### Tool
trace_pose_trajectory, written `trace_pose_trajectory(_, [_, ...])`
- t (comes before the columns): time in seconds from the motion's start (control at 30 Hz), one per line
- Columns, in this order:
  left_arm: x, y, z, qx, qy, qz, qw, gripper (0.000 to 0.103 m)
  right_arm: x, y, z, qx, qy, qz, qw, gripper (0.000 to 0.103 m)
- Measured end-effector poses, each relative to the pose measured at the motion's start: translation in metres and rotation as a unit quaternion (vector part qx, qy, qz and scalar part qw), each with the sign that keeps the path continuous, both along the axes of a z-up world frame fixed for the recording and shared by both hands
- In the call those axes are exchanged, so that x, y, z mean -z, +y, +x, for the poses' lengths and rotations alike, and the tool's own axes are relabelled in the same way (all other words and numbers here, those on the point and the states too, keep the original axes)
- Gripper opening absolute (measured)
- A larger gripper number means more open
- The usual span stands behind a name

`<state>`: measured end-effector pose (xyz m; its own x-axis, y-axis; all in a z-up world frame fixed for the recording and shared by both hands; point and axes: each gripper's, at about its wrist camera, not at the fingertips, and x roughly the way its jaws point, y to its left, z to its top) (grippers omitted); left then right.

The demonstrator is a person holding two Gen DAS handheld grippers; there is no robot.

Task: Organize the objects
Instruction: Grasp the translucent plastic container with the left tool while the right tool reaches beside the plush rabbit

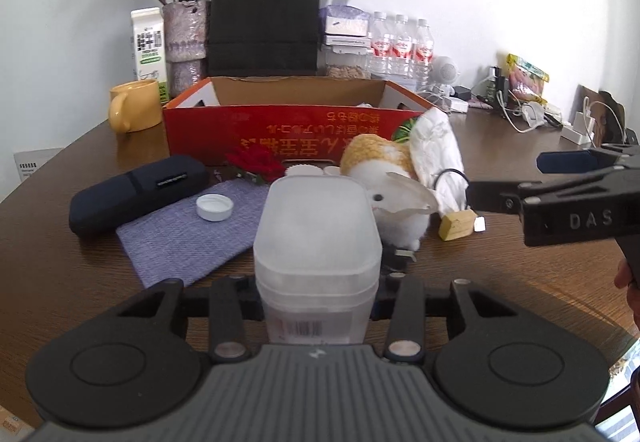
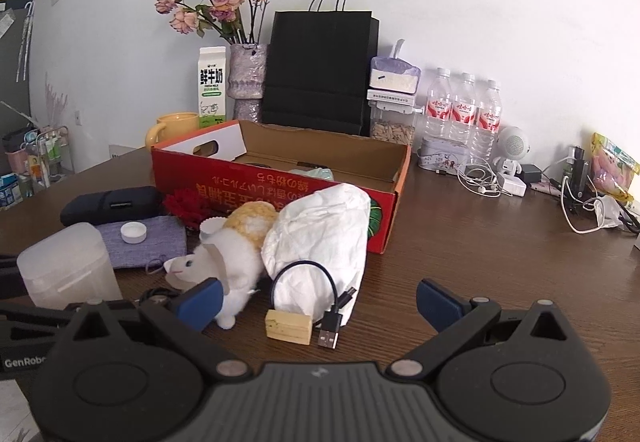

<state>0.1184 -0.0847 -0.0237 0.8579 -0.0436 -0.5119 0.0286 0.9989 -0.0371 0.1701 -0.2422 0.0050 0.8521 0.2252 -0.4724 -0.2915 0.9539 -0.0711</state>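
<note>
A translucent white plastic container [image 1: 316, 230] stands on the brown table, and my left gripper [image 1: 318, 290] is shut on its lower sides. My right gripper [image 2: 320, 302] hangs open just above the table; its blue pads [image 2: 200, 302] flank a small wooden block [image 2: 289, 326] and a short black USB cable [image 2: 332, 330] without touching them. Behind these lie a white plush sheep [image 2: 232, 262] and a crumpled white paper bag [image 2: 320, 234]. The open red cardboard box [image 1: 280, 125] stands farther back. A purple cloth [image 1: 180, 230] carries a white cap [image 1: 215, 206], beside a black glasses case [image 1: 132, 193] and a red flower [image 1: 256, 159].
Along the wall stand a yellow mug [image 1: 134, 105], a milk carton [image 1: 148, 41], a vase of dried flowers [image 1: 186, 37], a black paper bag [image 1: 266, 17] and three water bottles [image 1: 400, 45]. Chargers and cables [image 2: 580, 197] crowd the right rear of the table.
</note>
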Motion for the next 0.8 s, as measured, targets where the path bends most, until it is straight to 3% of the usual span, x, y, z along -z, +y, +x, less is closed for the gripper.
trace_pose_trajectory(0.17, [-0.007,0.016,-0.002,-0.026,-0.016,0.003,0.9995,0.042,0.003,0.017,-0.004,-0.034,-0.010,-0.005,0.999,0.103])
trace_pose_trajectory(0.27, [-0.012,0.024,-0.004,-0.036,-0.025,0.002,0.9990,0.042,0.005,0.028,-0.006,-0.057,-0.017,-0.010,0.998,0.097])
trace_pose_trajectory(0.63, [-0.018,0.046,-0.008,-0.056,-0.033,-0.011,0.9978,0.042,0.020,0.060,-0.001,-0.092,-0.032,-0.089,0.991,0.042])
trace_pose_trajectory(0.8, [-0.020,0.051,-0.010,-0.056,-0.038,-0.017,0.9976,0.042,0.018,0.067,0.000,-0.103,-0.028,-0.091,0.990,0.032])
